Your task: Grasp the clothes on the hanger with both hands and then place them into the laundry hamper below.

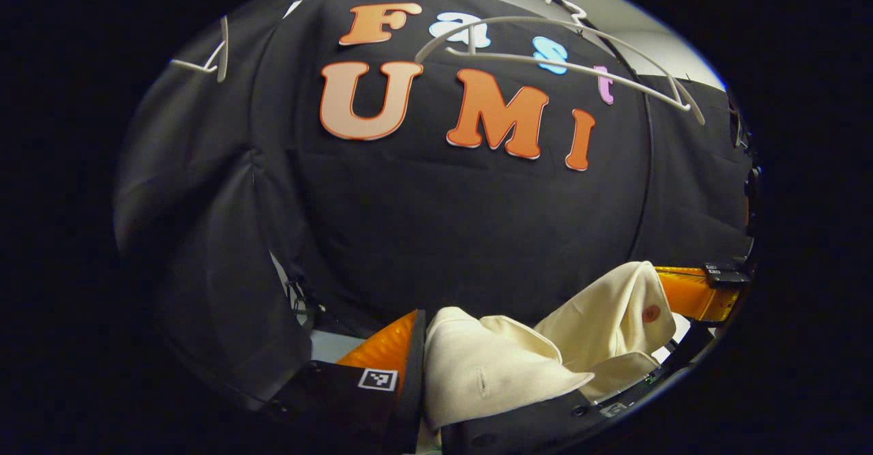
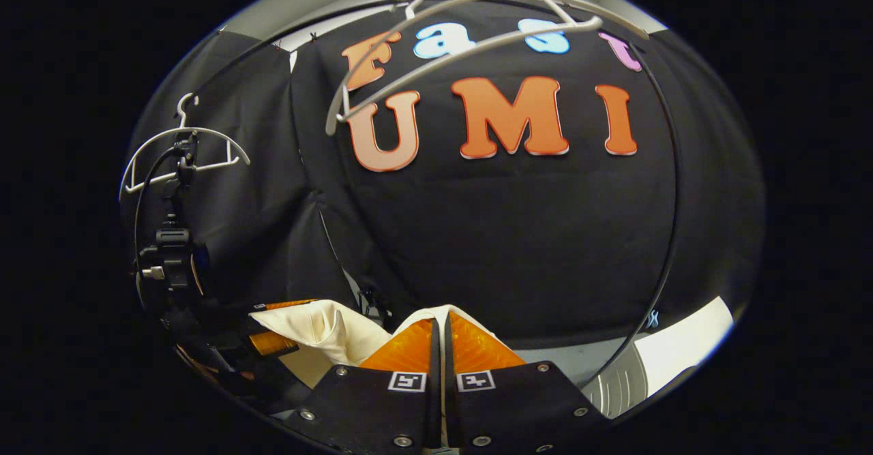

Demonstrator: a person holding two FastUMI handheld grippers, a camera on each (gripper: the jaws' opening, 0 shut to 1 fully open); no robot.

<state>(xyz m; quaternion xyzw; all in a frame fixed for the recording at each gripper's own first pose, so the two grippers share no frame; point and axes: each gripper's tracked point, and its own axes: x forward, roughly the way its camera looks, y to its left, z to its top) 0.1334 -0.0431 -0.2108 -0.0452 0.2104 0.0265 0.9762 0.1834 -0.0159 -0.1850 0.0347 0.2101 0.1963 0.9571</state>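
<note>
Between the left gripper point(image 1: 423, 380) fingers: cream shirt point(image 1: 518, 359), bunched, a fold running down into the gap. One finger sits tight against the cloth; the other is buried under it, so grip looks closed on fabric, though I can't confirm both fingers press.

Right gripper point(image 2: 440, 346): jaws nearly together, thin strip of the shirt point(image 2: 327, 329) pinched between them. Rest of the cloth trails toward the left gripper point(image 2: 273, 342) beside it.

Hanger point(image 1: 566, 59) bare, up near the top of the wall; shirt well below it, off the hanger. Hamper not seen.

Handling, by judgement: light, limp, no stiffness; sags between the two grips. Small pinches may slip. Best hold is thick folds at collar or shoulder seams.
</note>
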